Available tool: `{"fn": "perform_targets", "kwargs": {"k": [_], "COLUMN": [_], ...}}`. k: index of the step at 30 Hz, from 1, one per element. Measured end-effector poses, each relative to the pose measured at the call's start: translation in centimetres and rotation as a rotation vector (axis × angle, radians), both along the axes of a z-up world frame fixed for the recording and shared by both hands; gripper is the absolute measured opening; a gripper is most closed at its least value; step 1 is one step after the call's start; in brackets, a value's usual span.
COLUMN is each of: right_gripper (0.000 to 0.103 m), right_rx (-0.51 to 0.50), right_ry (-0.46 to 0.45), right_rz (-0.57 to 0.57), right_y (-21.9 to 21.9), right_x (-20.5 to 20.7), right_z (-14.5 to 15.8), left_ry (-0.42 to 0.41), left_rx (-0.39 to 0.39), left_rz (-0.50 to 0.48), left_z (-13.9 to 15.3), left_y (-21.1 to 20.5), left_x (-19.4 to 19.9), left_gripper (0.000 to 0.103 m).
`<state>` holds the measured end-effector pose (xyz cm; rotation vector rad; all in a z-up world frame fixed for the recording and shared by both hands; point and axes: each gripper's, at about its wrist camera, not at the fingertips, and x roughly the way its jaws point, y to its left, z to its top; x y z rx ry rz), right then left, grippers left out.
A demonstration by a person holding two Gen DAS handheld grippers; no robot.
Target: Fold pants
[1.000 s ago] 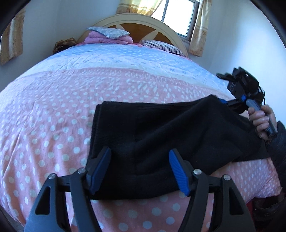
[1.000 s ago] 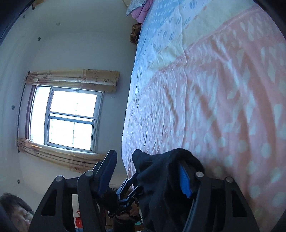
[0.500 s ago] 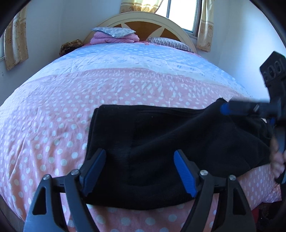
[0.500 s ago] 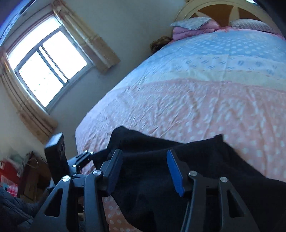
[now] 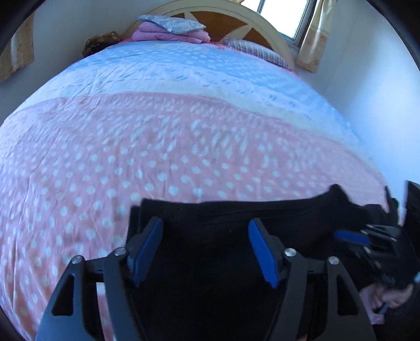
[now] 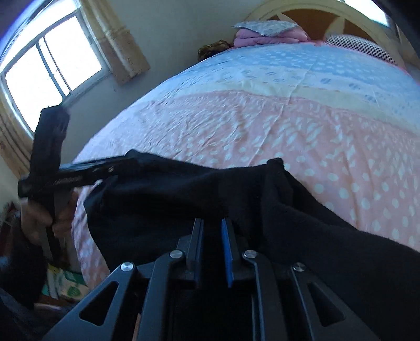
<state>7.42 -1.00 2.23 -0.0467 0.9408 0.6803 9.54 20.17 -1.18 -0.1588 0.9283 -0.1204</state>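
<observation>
Right gripper (image 6: 212,228): nearest the foot of the bed, low over the dark cloth. Its jaws have just been closing and now stand with only a narrow slit between the blue pads; black fabric fills the view under and ahead of them, but whether any of it is pinched between the pads cannot be told. A bare hand (image 5: 391,296) holds this tool at the right edge of the left wrist view.

Left gripper (image 5: 206,248): jaws spread wide, having just narrowed a little, fingers (image 5: 147,244) hovering over the near left part of the garment. The cloth lies beneath and between them; the pads are not seen pressing on it. In the right wrist view the tool juts in from the left, its tip at the garment's far left corner, with a hand (image 6: 39,217) on the grip.

Black pants (image 5: 236,262): lying flat across the near edge of the bed, running left to right, both tools above them. The far edge runs fairly straight; a corner (image 6: 275,164) near the middle stands raised in a small peak, and a thick fold falls away to the right of it.

Bedspread (image 5: 131,162): pink with white dots around the pants, then a pale yellow band, then light blue toward the head.

Folded pink bedding (image 5: 170,35): stacked at the head of the bed, a grey patterned pillow (image 5: 170,23) on top.

Striped pillow (image 5: 257,51): beside the stack, to the right.

Headboard (image 5: 236,15): cream arch with brown panels.

Windows (image 6: 50,65): curtained, one on the side wall, another behind the headboard.
</observation>
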Motion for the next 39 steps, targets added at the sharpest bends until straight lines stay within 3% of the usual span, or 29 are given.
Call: {"fn": "perform_targets", "kwargs": {"k": [3,4,6,10,12,15,19,20,21,22,23,24,27,30,35,39], "right_gripper": [0.014,0.014,0.013,0.016,0.017,0.019,0.02,0.024,0.04,0.068,0.079,0.082,0.082,0.082,0.082,0.082], "right_rx": [-0.132,-0.155,-0.149,-0.021,0.074,0.12,0.279,0.312,0.345,0.36,0.361,0.358,0.316,0.256,-0.012,-0.119], "right_ry": [-0.097,-0.12,-0.124,-0.064,-0.08,-0.054,-0.116,-0.144,-0.173,-0.194,-0.203,-0.203,-0.148,-0.105,-0.031,0.083], "right_rz": [0.051,0.059,0.058,-0.057,-0.054,-0.118,-0.314,-0.372,-0.443,-0.512,-0.586,-0.662,-0.884,-1.015,-1.106,-1.207], "right_y": [0.3,-0.1,-1.2,-3.1,-3.2,-3.6,-9.1,-11.1,-13.6,-15.9,-18.4,-21.1,-28.7,-34.8,-39.4,-42.8], "right_x": [-2.5,-3.0,-3.5,-3.8,-5.1,-5.6,-5.9,-6.0,-6.1,-6.1,-6.1,-5.9,-4.7,-3.0,2.1,4.0], "right_z": [0.4,0.4,0.5,1.9,2.6,2.1,4.2,5.1,6.1,6.8,7.4,7.8,8.1,7.8,6.4,3.9], "left_ry": [-0.023,0.009,0.03,0.029,0.014,-0.055,-0.127,-0.147,-0.157,-0.145,-0.114,-0.112,-0.17,-0.164,-0.186,-0.194], "left_rx": [0.128,0.143,0.056,0.132,0.111,0.036,-0.005,-0.003,0.008,0.028,0.037,0.051,0.122,0.103,0.106,0.073], "left_rz": [0.051,0.094,0.113,0.088,0.115,0.158,0.066,0.041,0.026,0.022,0.024,0.032,0.017,0.019,0.008,0.004], "left_z": [-0.5,-1.4,-2.2,-1.8,-0.9,1.6,2.8,2.6,2.1,1.1,0.3,-0.7,-1.1,-0.9,-1.2,-1.2], "left_y": [0.1,0.9,2.2,1.1,1.5,1.8,-0.6,-1.2,-1.8,-2.1,-2.1,-2.2,-3.1,-3.1,-3.4,-3.1], "left_x": [1.6,2.8,3.9,4.0,3.0,0.2,-2.7,-3.5,-4.0,-4.3,-3.6,-3.3,-3.8,-3.6,-4.4,-4.4], "left_gripper": [0.067,0.071,0.073,0.074,0.074,0.074,0.074,0.074,0.074,0.074,0.074,0.074,0.075,0.081,0.087,0.089]}}
